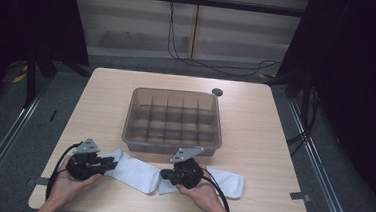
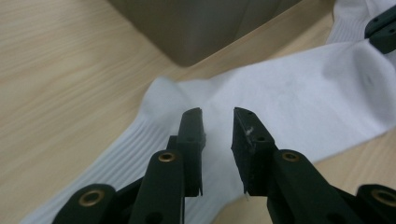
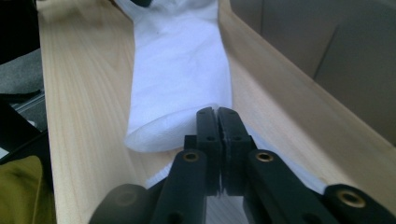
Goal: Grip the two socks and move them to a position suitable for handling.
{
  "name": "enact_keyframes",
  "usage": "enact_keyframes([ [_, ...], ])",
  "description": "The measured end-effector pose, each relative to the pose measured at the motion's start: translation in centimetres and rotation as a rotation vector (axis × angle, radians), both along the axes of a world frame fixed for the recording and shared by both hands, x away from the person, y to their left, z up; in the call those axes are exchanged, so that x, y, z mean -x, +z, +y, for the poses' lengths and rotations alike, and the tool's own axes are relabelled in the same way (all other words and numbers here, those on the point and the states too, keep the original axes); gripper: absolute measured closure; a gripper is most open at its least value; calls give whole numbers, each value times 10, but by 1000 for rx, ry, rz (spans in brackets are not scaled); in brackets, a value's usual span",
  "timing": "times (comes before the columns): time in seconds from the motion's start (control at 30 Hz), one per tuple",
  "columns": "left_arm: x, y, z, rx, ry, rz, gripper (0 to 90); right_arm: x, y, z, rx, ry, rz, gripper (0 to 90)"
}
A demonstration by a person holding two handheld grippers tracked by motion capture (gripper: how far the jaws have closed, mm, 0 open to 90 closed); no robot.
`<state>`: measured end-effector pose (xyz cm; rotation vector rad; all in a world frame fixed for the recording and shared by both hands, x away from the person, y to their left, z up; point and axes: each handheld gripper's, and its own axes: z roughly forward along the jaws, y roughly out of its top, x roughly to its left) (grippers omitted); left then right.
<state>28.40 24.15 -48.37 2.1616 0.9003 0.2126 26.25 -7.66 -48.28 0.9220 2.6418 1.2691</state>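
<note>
Clearly the work in hand is handling two white socks laid across the near edge of the wooden table point(image 1: 255, 115), just in front of a translucent divided bin point(image 1: 173, 121). One sock point(image 1: 134, 171) lies at the near left, its ribbed cuff end pointing left and its body slanting toward the middle; the other sock point(image 1: 225, 183) stretches to the right, and the two seem to overlap where they meet near the centre.

The left gripper point(image 1: 102, 164) sits over the cuff end of the left sock, its jaws standing apart with a clear gap; in the left gripper view the white fabric lies beneath and between them, but the pads point(image 2: 192, 133) do not press it. This looks like a pinch being lined up.

The right gripper point(image 1: 167, 174) rests at the junction of the two socks, jaws drawn together so that hardly a slit shows. Whether a fold of cloth is pinched there I cannot tell; the rounded end of the sock point(image 3: 180, 70) lies just beyond the tips.

Both socks look soft, clean and slightly rumpled, likely to sag when lifted.
</note>
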Motion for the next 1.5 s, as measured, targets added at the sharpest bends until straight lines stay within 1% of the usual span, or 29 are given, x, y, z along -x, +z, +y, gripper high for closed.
enact_keyframes([
  [0.07,-5,-4,-7,-39,17,0,706,0,4,-7,-16,-18,-5,798],
  [0.1,-7,-6,-8,-48,27,6,684,-1,6,-11,-17,-34,-7,796],
  [0.13,-9,-8,-8,-60,61,16,646,-1,7,-15,-18,-42,-11,790],
  [0.17,-10,-10,-6,-59,63,21,612,-1,9,-23,-18,-65,-18,780],
  [0.2,-10,-11,-5,-56,59,14,614,-1,10,-29,-17,-86,-19,775],
  [0.27,-9,-11,-3,-73,67,4,612,1,9,-42,-4,-118,-20,755],
  [0.3,-9,-11,-3,-65,60,8,588,1,6,-48,4,-132,-17,736],
  [0.33,-7,-12,-4,-62,59,4,551,1,4,-53,25,-149,-16,715],
  [0.43,-2,-12,-8,-85,51,-18,497,2,-6,-64,52,-176,1,681],
  [0.53,3,-12,-8,-71,49,-4,484,2,-13,-73,81,-200,11,652],
  [0.6,6,-12,-9,-68,40,-8,474,2,-15,-79,80,-213,13,637],
  [0.63,8,-12,-10,-67,42,-7,469,2,-15,-82,86,-218,11,612],
  [0.67,9,-12,-10,-64,42,-2,463,3,-14,-84,105,-235,1,577],
  [0.7,11,-12,-11,-57,43,1,458,3,-14,-87,117,-248,-5,575],
  [0.77,12,-12,-12,-54,42,4,446,5,-14,-94,118,-263,-1,574],
  [0.83,14,-12,-15,-40,46,14,440,8,-14,-103,122,-276,-10,562],
  [0.9,15,-12,-18,-39,46,21,440,12,-14,-112,125,-304,-13,550],
  [0.97,17,-12,-21,-15,32,42,440,14,-14,-120,134,-325,-10,541],
  [1.03,18,-10,-24,-12,16,58,451,17,-13,-125,140,-338,-6,524],
  [1.07,17,-8,-23,-2,5,65,468,18,-11,-125,142,-341,-18,517],
  [1.1,17,-6,-22,20,9,67,489,19,-8,-124,131,-347,-26,511],
  [1.13,16,-5,-20,31,6,68,505,20,-4,-121,115,-344,-34,507],
  [1.17,16,-1,-16,37,2,59,529,19,-2,-118,103,-335,-45,503],
  [1.3,13,10,5,74,6,27,639,16,12,-85,54,-254,-67,515],
  [1.37,11,12,17,73,20,23,693,15,15,-67,44,-206,-67,543],
  [1.4,8,12,25,62,27,18,721,14,16,-57,34,-181,-64,556],
  [1.43,5,11,34,60,43,23,748,12,15,-44,30,-147,-64,579],
  [1.47,3,10,38,53,57,21,759,11,14,-32,30,-115,-55,597],
  [1.5,1,9,43,49,60,27,759,10,13,-25,36,-99,-53,601],
])
